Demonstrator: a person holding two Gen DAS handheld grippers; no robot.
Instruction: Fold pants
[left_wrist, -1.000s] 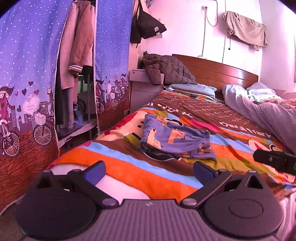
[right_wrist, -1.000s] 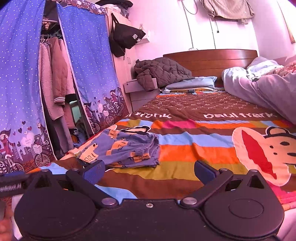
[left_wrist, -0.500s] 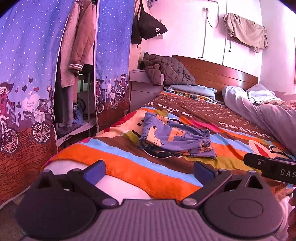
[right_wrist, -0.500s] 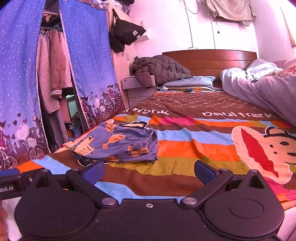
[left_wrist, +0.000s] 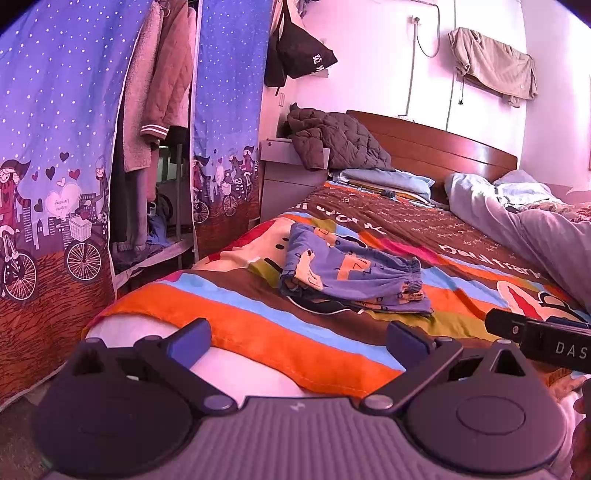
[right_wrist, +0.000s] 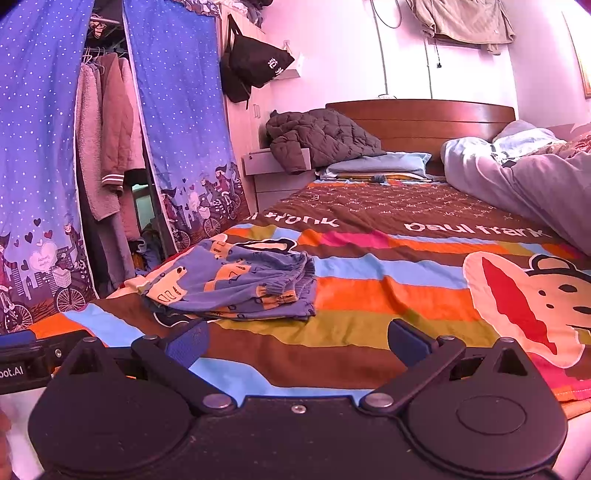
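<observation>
Blue patterned pants (left_wrist: 351, 277) lie folded in a small pile on the striped blanket (left_wrist: 258, 325) near the bed's left side; they also show in the right wrist view (right_wrist: 236, 284). My left gripper (left_wrist: 299, 336) is open and empty, held near the foot of the bed, well short of the pants. My right gripper (right_wrist: 299, 338) is open and empty, also short of the pants. The right gripper's body (left_wrist: 539, 341) shows at the right edge of the left wrist view.
A blue curtained wardrobe (left_wrist: 74, 147) with hanging coats stands left of the bed. A nightstand (left_wrist: 288, 170) with a dark jacket (left_wrist: 336, 140) is at the head. A grey duvet (right_wrist: 517, 184) lies on the bed's right side. The wooden headboard (right_wrist: 421, 122) is at the back.
Both grippers have drawn back a little from the bed and pants; the pants lie unmoved. Both stay open.
</observation>
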